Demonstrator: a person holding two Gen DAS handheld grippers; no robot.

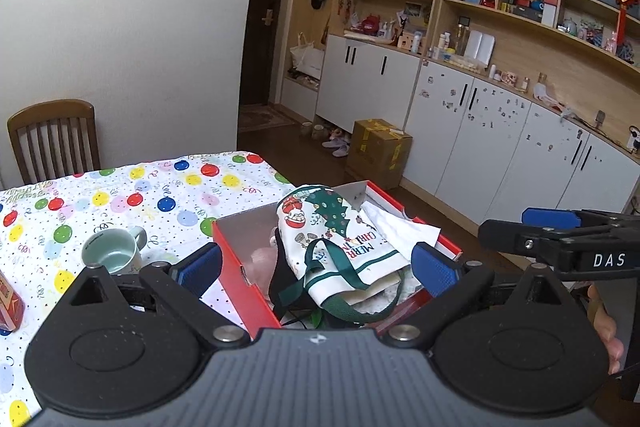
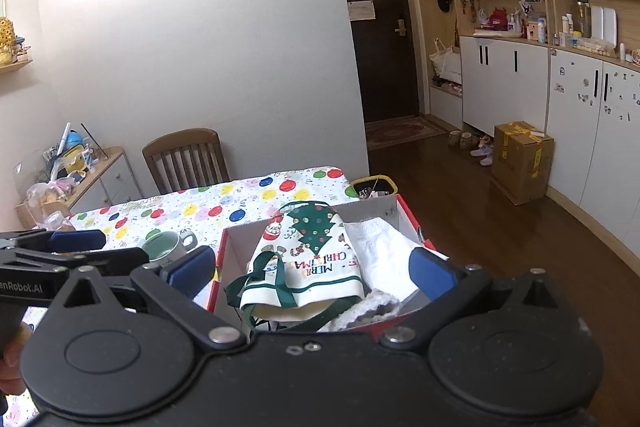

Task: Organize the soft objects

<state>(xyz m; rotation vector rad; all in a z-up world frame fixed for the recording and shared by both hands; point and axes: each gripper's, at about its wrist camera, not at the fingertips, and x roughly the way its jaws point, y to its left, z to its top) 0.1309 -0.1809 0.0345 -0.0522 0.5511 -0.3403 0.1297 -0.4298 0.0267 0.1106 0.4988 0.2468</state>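
Both grippers hover, 2 sets of jaws wide and empty!
Christmas bag point(image 2: 308, 263) sits heaped in the red box point(image 1: 240, 259) (straps dangling): left gripper point(image 1: 316, 263) or right gripper point(image 2: 312, 267) could snag one.

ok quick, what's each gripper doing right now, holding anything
Left gripper: open, holding nothing, above the red box of soft things.
Right gripper: open, holding nothing, above the Christmas cloth.

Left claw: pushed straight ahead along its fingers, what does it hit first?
Probably the Christmas tote bag piled in the red box. It sits centred between the open left claw fingers, just ahead. Depth is unclear in the fisheye view, so the box's near wall might come first.
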